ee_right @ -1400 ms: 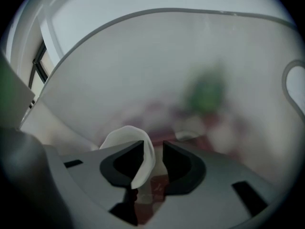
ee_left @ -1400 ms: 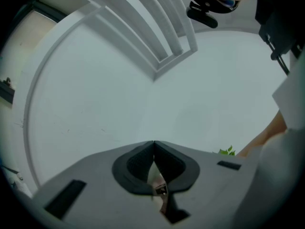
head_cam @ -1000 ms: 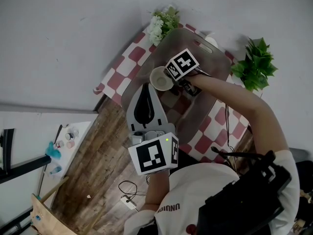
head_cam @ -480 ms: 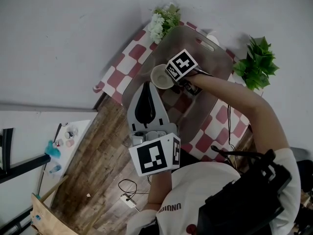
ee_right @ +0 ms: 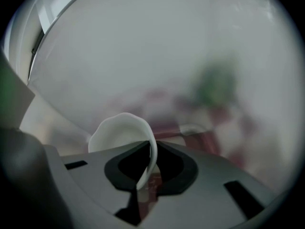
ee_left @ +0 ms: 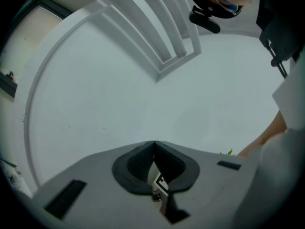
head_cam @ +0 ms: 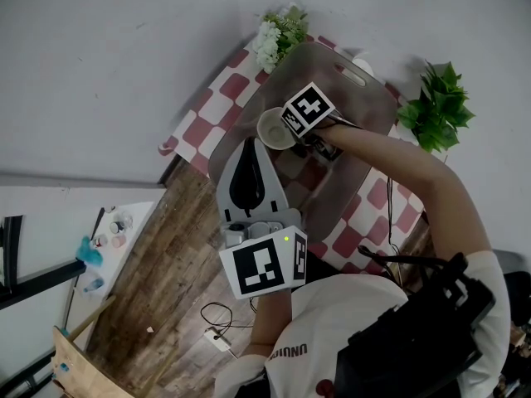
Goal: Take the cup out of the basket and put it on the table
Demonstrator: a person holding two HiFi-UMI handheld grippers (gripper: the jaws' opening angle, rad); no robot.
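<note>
**Right jaws take the cup**

Nearest, the left gripper (ee_left: 153, 144) idles, jaws together and empty. Beyond it, the jaws of the right gripper (ee_right: 151, 146) have just been closing and now pinch the wall of the cup (ee_right: 119, 132). The cup sits in the basket (head_cam: 365, 106), ready to lift.

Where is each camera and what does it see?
Head view: on the person's head, looking down at table, basket, cup; left gripper, right gripper, right arm show.
Left gripper view: on the left gripper, facing a white wall; shut jaws show.
Right gripper view: on the right gripper, facing the cup; jaws just closed on its rim.
Shared with head view: the cup.
</note>
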